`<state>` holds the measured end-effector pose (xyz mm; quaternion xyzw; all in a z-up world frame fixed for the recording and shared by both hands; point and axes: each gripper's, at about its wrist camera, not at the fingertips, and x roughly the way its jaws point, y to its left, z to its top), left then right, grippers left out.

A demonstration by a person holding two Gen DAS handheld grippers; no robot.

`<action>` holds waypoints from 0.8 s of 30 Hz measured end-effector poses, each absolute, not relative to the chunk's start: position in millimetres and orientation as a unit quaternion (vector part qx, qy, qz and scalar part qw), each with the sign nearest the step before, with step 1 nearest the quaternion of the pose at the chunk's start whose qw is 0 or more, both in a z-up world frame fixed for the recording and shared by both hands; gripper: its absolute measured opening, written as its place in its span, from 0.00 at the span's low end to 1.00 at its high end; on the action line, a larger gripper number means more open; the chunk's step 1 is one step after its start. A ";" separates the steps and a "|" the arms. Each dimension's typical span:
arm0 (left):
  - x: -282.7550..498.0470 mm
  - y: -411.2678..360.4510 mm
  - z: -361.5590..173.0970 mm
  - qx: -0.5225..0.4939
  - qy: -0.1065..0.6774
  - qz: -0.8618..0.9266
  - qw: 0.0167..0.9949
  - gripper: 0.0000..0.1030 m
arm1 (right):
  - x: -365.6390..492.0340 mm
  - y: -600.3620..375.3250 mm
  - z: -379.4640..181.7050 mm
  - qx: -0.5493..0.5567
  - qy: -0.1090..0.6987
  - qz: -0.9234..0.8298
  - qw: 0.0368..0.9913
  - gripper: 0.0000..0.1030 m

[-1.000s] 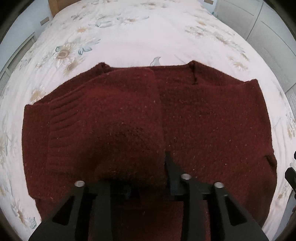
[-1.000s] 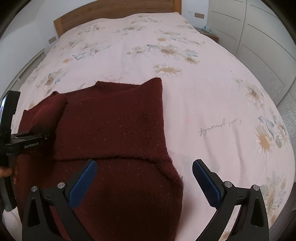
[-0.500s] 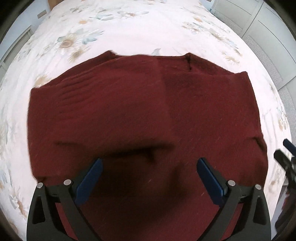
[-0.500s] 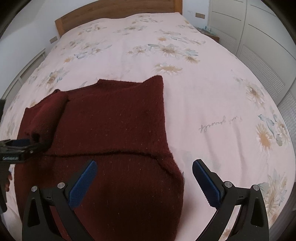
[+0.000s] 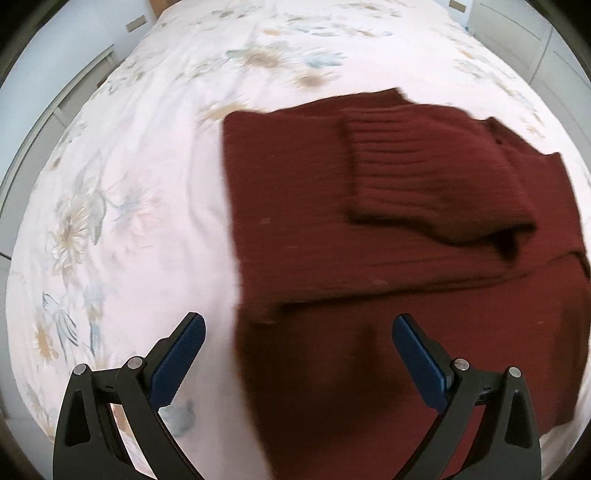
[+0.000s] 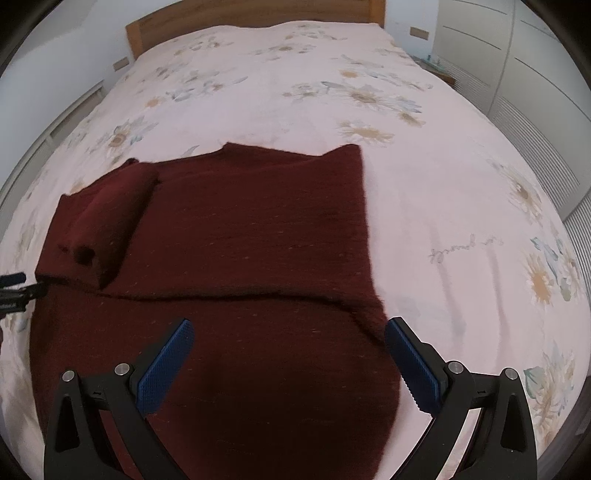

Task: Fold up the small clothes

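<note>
- Two blue-padded fingers of the left gripper stand wide apart in the left wrist view, holding nothing.
- Between and beyond them lies the dark red sweater, spread on the floral bedspread.
- Its left edge runs up from just inside the left finger, so that finger sits over bare bedspread and the right finger over knit.
- One ribbed sleeve is folded across the sweater's upper part; the picture is blurred, so whether it lies fully flat is hard to say.
- Seen from the right wrist, the right gripper is likewise spread open and empty, low over the sweater.
- Its left finger is above the knit; its right finger is at the sweater's right edge, beside a small bulge of cloth.
- A fold line crosses the sweater just beyond the fingertips.
- The sleeve lies folded at the far left.
- A sliver of the left gripper shows at the left border, just beside the sweater's edge.
- A wooden headboard stands at the bed's far end.
</note>
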<state>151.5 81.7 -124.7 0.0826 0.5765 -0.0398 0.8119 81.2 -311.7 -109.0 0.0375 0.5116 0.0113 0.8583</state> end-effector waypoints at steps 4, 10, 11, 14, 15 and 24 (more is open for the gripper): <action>162.0 93.7 -141.4 0.091 0.582 -0.036 0.807 0.87 | 84.3 -299.3 -110.0 0.024 0.517 0.019 0.856 1.00; 175.9 98.5 -153.3 0.059 0.588 -0.072 0.804 0.53 | 89.7 -288.0 -111.4 0.011 0.523 0.020 0.852 1.00; 176.6 98.8 -152.6 0.058 0.587 -0.076 0.804 0.49 | 90.5 -286.1 -111.6 0.009 0.524 0.021 0.852 1.00; 180.5 96.7 -150.8 0.058 0.585 -0.092 0.804 0.30 | 94.2 -277.2 -110.5 0.000 0.525 0.026 0.851 1.00; 181.4 96.3 -150.0 0.061 0.585 -0.094 0.804 0.22 | 95.9 -273.5 -109.7 -0.003 0.524 0.028 0.851 1.00; 188.3 112.6 -148.5 0.032 0.585 -0.100 0.804 0.12 | 122.6 -208.3 -85.1 -0.049 0.506 0.082 0.857 1.00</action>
